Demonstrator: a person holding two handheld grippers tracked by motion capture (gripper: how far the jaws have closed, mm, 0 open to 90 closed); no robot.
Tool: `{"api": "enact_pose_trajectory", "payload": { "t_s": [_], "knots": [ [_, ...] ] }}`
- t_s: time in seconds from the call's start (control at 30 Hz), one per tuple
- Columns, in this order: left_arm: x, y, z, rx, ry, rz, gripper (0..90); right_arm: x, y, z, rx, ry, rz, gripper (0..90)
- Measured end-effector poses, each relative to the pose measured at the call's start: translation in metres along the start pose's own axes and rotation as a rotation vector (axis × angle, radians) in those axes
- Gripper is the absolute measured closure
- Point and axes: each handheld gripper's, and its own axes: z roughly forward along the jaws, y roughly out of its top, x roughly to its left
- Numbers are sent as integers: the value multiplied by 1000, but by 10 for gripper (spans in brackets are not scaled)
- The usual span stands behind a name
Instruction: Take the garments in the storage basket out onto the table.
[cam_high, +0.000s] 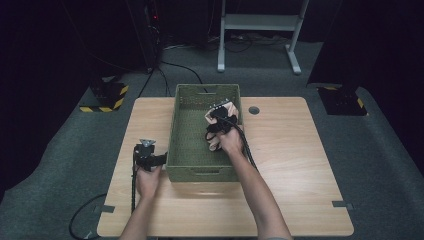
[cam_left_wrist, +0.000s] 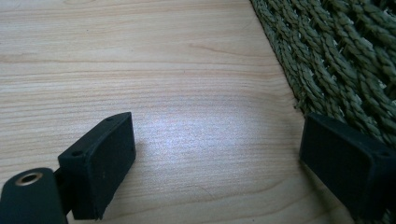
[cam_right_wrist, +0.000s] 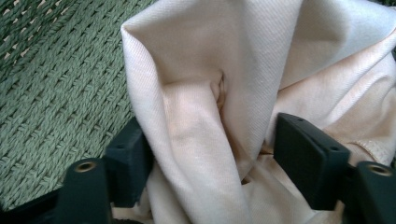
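My right tongs (cam_right_wrist: 212, 158) sit down inside the green woven basket (cam_high: 176, 131), jaws straddling a raised fold of cream cloth (cam_right_wrist: 201, 116) — apparently mid-pinch — while my left tongs (cam_left_wrist: 215, 163) rest spread over bare surface (cam_left_wrist: 140, 60) beside the basket wall, empty, likely waiting.

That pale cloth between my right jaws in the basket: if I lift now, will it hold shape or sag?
Probably sag: the cream cloth already bunches in soft folds between the right gripper jaws. It looks thin and light. The weave seems matte, so likely not slippery, though the jaws stand apart around one fold.
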Motion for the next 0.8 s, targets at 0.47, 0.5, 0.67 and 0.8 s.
{"api": "enact_pose_trajectory", "payload": {
  "t_s": [0.47, 0.5, 0.67, 0.8],
  "knots": [
    [0, 0, 0, -1, -3, -1, 108, 1, 2, 0, 30, 57, -5, 718],
    [0, 0, 0, -1, -3, -1, 108, 2, 2, 0, 28, 52, -17, 725],
    [0, 0, 0, 1, -1, 1, 109, 2, 3, -5, 1, 65, -29, 769],
    [0, 0, 0, 1, -1, 2, 108, 2, 3, -10, -40, 100, -28, 802]
  ]
}}
